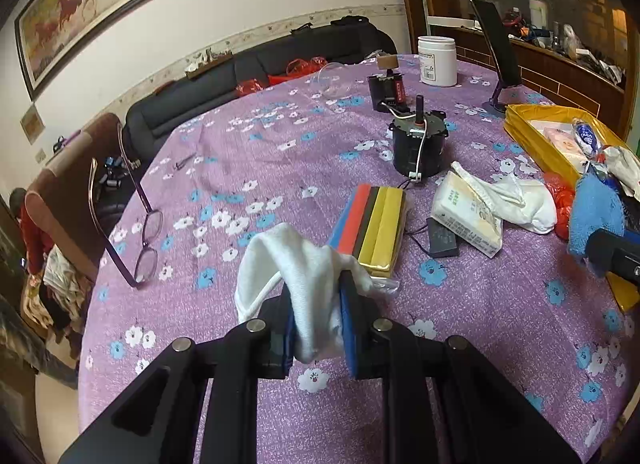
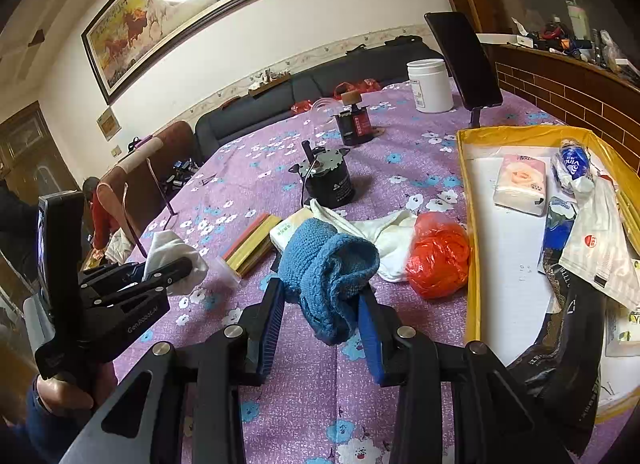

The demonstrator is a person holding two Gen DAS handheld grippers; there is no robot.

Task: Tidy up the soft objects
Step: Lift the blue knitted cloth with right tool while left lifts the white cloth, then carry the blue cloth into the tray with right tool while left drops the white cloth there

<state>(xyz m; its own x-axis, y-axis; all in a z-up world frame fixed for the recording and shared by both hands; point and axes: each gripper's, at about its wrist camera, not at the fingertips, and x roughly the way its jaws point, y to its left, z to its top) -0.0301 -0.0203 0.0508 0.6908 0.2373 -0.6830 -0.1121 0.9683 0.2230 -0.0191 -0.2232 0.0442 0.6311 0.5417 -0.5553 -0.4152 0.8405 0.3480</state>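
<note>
My left gripper [image 1: 316,304] is shut on a white sock [image 1: 292,264] and holds it above the purple flowered tablecloth [image 1: 280,152]; it also shows at the left of the right wrist view [image 2: 172,260]. My right gripper [image 2: 322,304] is shut on a blue knitted cloth [image 2: 328,268], lifted above the table; it shows at the right edge of the left wrist view [image 1: 596,216]. Another white sock [image 2: 384,236] and a red plastic bag [image 2: 438,254] lie beside a yellow tray [image 2: 472,264] that holds a tissue pack [image 2: 520,184] and bags.
A black motor [image 1: 418,144], a coloured sponge pack [image 1: 376,228], a tissue pack [image 1: 468,212], glasses [image 1: 140,224], a white jar [image 1: 438,60], a phone on a stand [image 1: 498,44] and a small black box [image 1: 388,88] sit on the table. A sofa [image 1: 240,76] stands behind.
</note>
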